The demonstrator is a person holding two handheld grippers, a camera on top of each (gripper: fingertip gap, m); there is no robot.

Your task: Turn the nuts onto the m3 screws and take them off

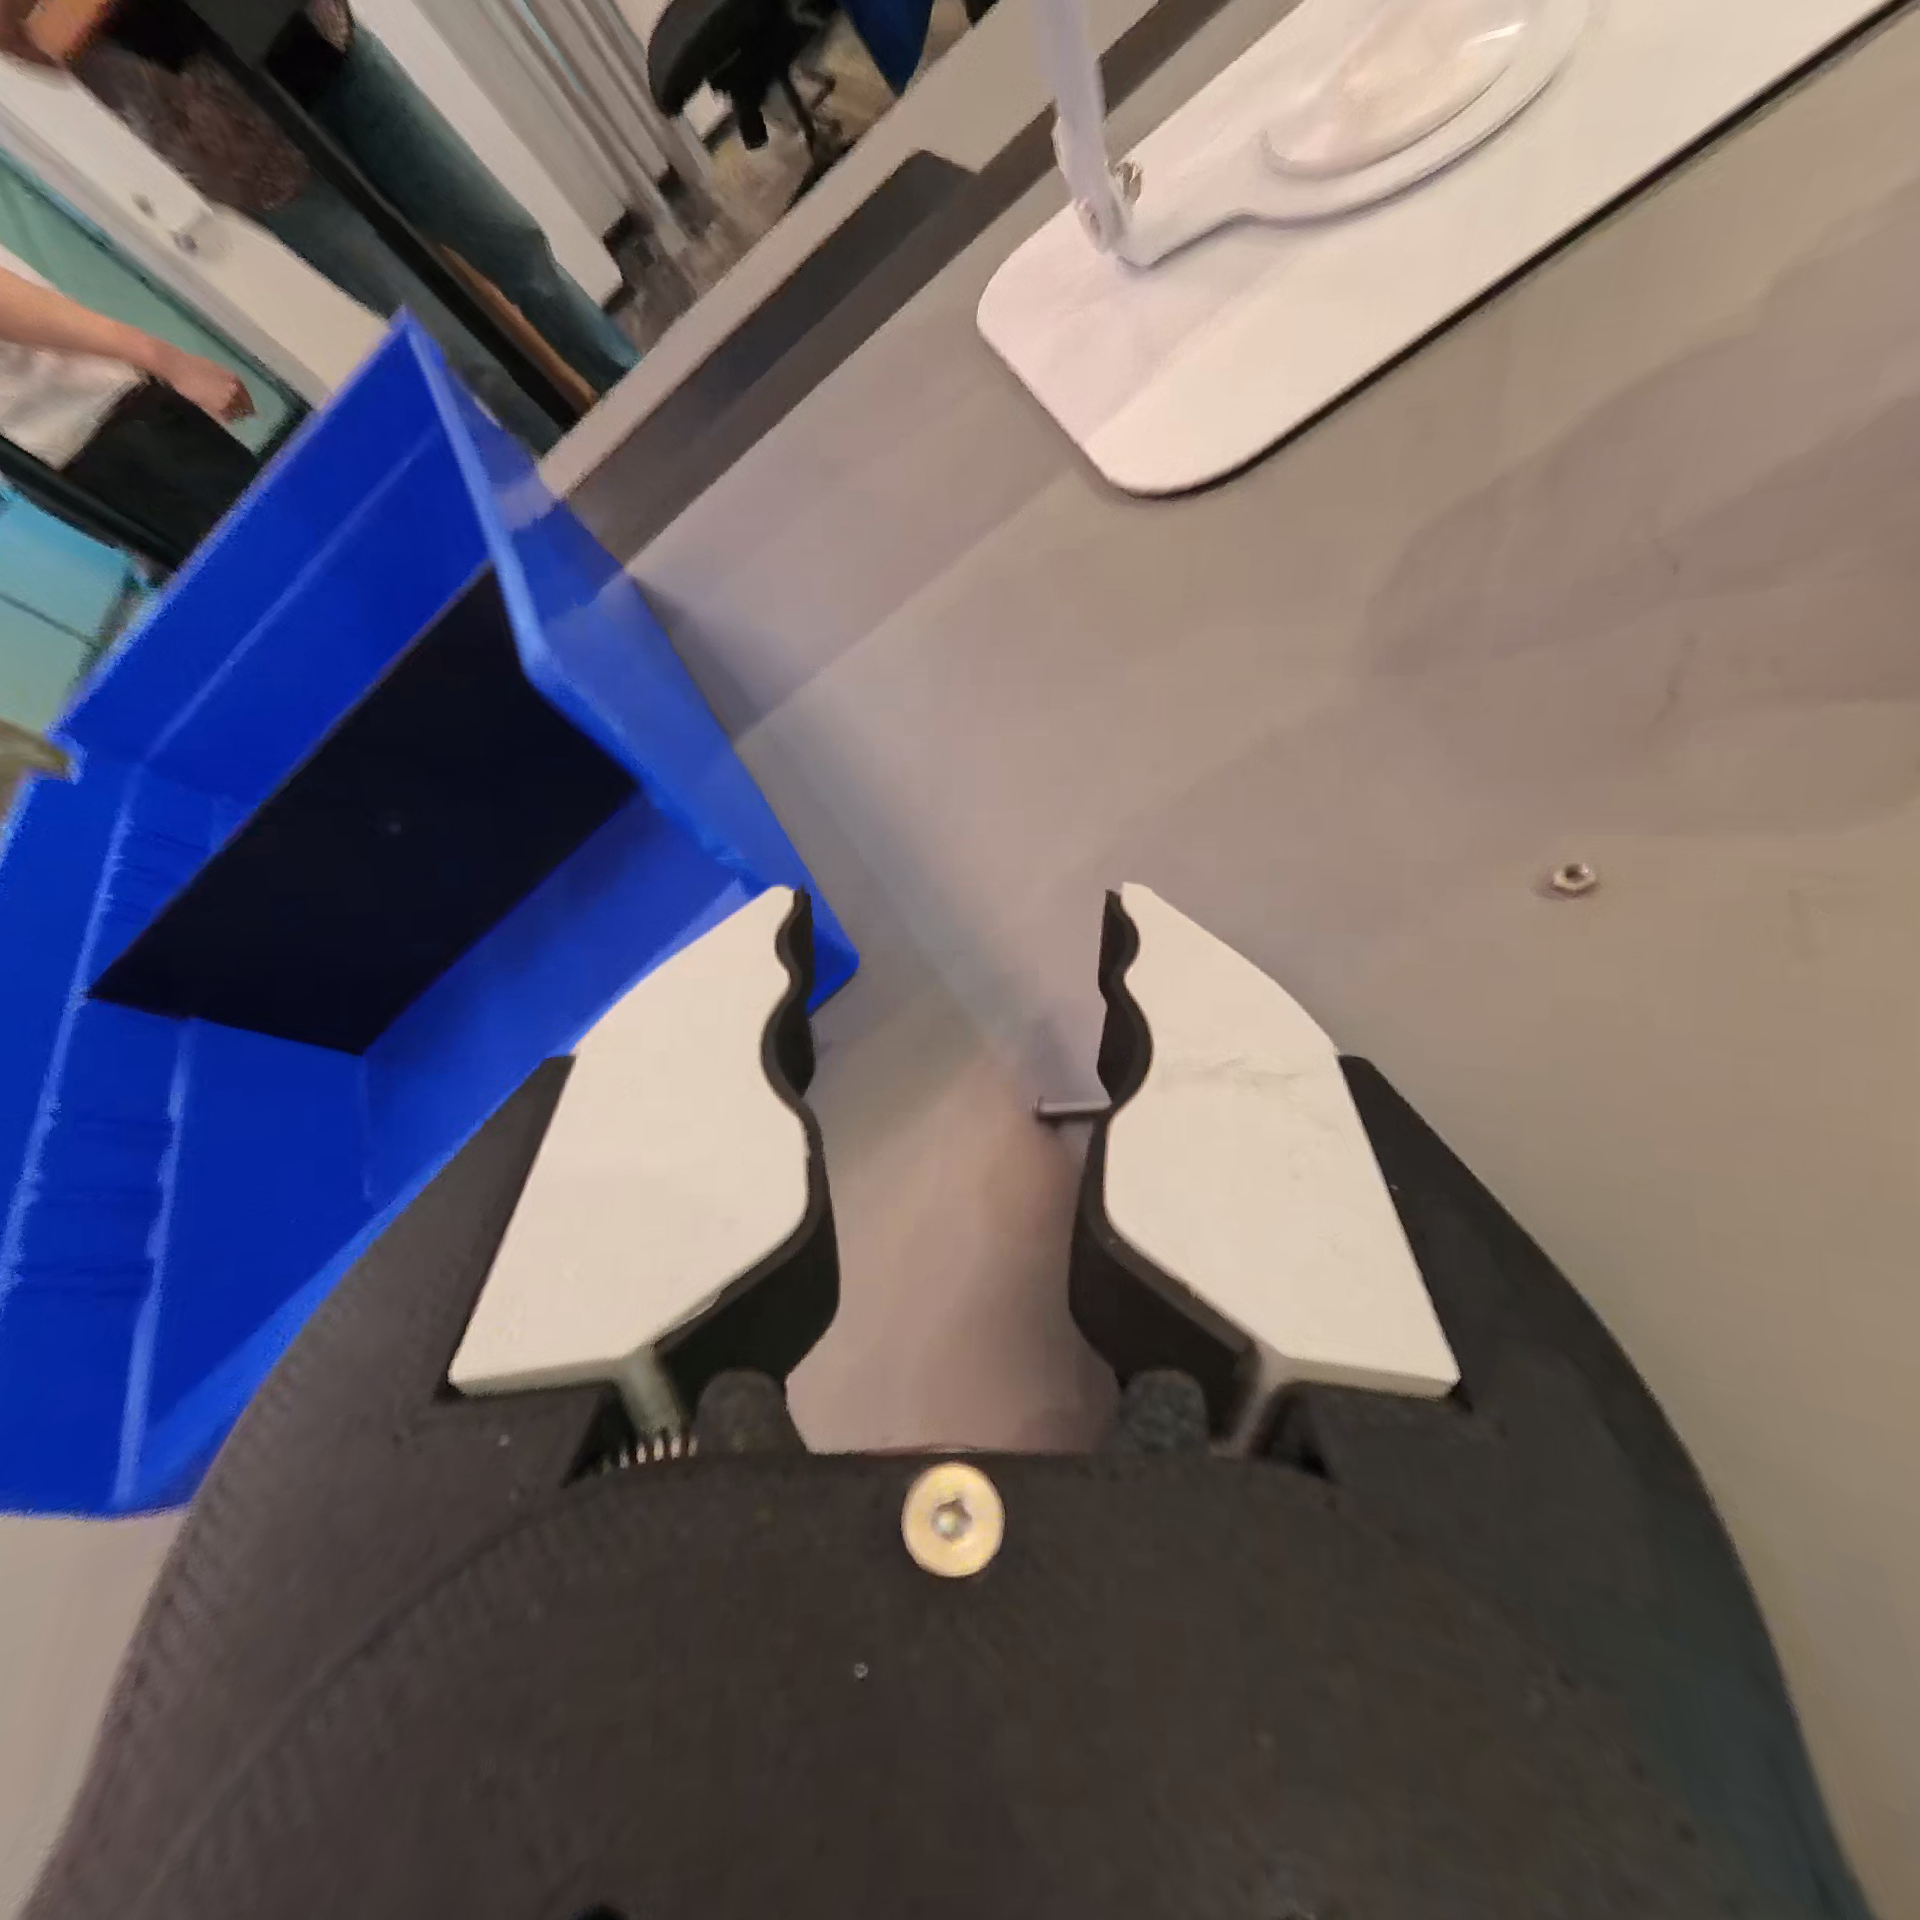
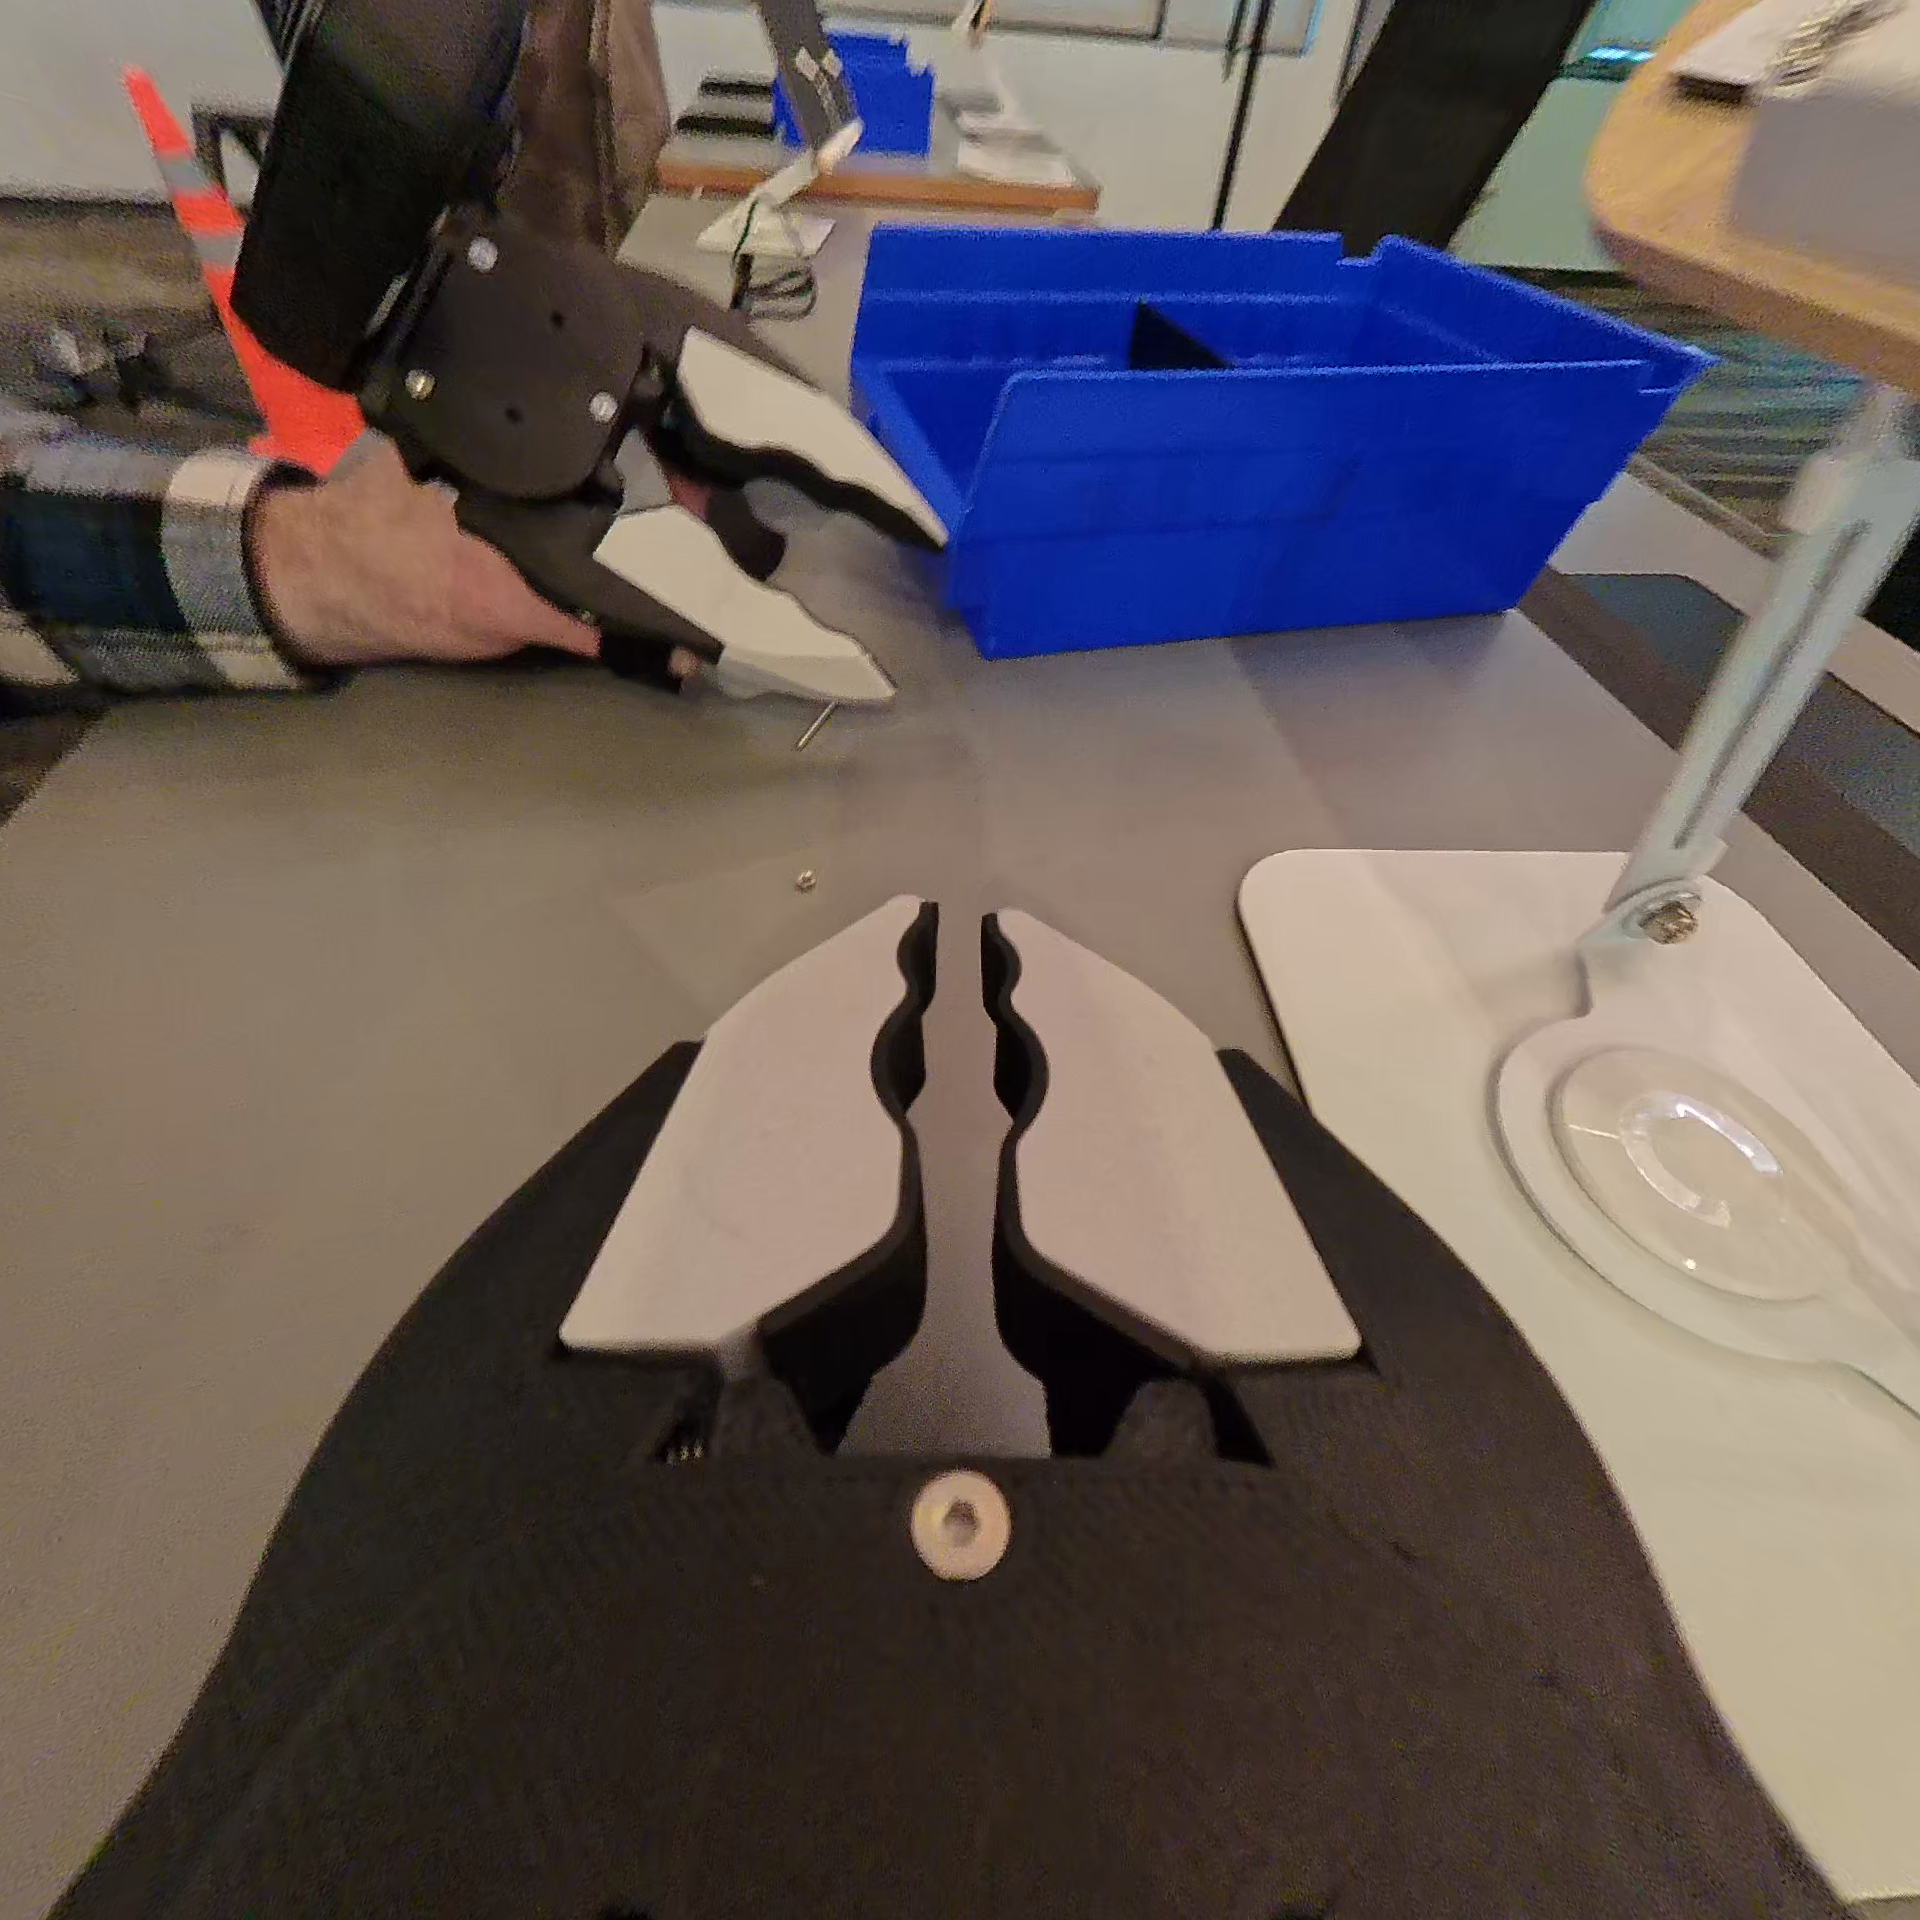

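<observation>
— Left gripper [image 1: 956, 904] of mine is spread wide with nothing between its pads, low over the grey table [image 1: 1351, 779]. A thin metal pin [image 2: 814, 724] lies on the surface just under its lower fingertip; whether they touch, I cannot tell.

— And your right one?

— Right gripper [image 2: 960, 914] is almost closed, only a narrow slit left, and nothing is in it. A small hex nut [image 2: 803, 880] sits loose on the table just beside its tip.

— Anything in the blue bin [image 2: 1247, 499]?

— What I see of the inside looks bare. Pin and nut both lie outside it, and the white lamp base [image 2: 1455, 987] stands to my right.
</observation>
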